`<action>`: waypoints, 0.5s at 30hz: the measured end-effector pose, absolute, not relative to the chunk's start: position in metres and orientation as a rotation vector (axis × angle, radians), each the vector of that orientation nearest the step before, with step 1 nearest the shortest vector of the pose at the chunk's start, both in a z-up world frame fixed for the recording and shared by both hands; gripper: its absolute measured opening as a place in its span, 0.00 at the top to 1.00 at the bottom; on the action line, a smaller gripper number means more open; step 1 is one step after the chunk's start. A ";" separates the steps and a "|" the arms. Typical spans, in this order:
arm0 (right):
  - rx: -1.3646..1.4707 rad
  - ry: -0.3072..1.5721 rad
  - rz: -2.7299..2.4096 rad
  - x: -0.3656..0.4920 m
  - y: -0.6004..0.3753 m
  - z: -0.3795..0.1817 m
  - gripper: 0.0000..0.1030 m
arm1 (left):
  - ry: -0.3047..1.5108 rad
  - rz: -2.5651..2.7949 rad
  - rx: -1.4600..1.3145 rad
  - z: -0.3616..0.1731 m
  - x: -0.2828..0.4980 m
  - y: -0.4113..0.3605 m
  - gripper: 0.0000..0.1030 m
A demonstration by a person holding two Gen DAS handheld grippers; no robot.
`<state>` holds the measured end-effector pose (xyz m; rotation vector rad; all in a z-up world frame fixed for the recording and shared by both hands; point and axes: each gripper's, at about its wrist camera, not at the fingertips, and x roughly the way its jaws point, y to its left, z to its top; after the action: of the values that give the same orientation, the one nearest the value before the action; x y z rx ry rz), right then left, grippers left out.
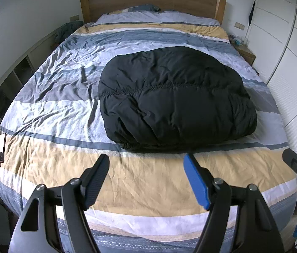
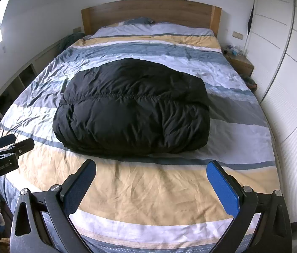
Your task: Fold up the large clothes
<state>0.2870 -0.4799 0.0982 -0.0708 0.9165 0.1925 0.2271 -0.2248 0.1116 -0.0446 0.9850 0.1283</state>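
Item 1, your left gripper (image 1: 146, 181): jaws spread wide, 1 black ribbed pad and 1 blue pad, nothing between them, hanging above the tan stripe at the foot of the bed. Item 2, your right gripper (image 2: 151, 186): jaws likewise spread wide, holding nothing, over the same tan stripe; its edge also shows at the right border of the left wrist view. Item 3, the black puffer jacket (image 1: 176, 99): folded into 1 thick, rounded bundle with a gathered elastic seam running across its top, lying on the striped duvet (image 1: 49, 109) near the middle of the bed. From your left jaws it sits ahead and slightly to the right, its near edge clear of both fingertips; from your right jaws it sits ahead and slightly to the left, again apart from the pads. Neither gripper touches it. Item 4, surroundings: wooden headboard (image 2: 150, 12) at the far end, white wardrobe doors (image 2: 285, 63) along the right, a small bedside table (image 2: 242, 64) beside the headboard, open shelving on the left wall.
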 end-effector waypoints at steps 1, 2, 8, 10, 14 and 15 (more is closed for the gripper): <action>-0.072 0.919 0.194 0.287 -0.480 0.097 0.01 | 0.986 0.129 -0.045 0.111 0.226 -0.224 0.31; -0.072 0.921 0.196 0.287 -0.479 0.097 0.01 | 0.987 0.130 -0.045 0.111 0.226 -0.224 0.31; -0.071 0.926 0.207 0.289 -0.476 0.093 0.01 | 0.989 0.134 -0.042 0.111 0.226 -0.221 0.31; -0.070 0.925 0.205 0.288 -0.475 0.093 0.01 | 0.988 0.132 -0.044 0.111 0.226 -0.222 0.31; -0.071 0.926 0.202 0.290 -0.474 0.091 0.01 | 0.984 0.129 -0.040 0.110 0.228 -0.219 0.31; -0.070 0.927 0.199 0.290 -0.474 0.090 0.01 | 0.985 0.127 -0.041 0.110 0.227 -0.219 0.31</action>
<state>0.2897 -0.4743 0.0901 -0.0700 0.9269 0.1994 0.2275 -0.2188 0.1096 -0.0408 0.9851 0.1270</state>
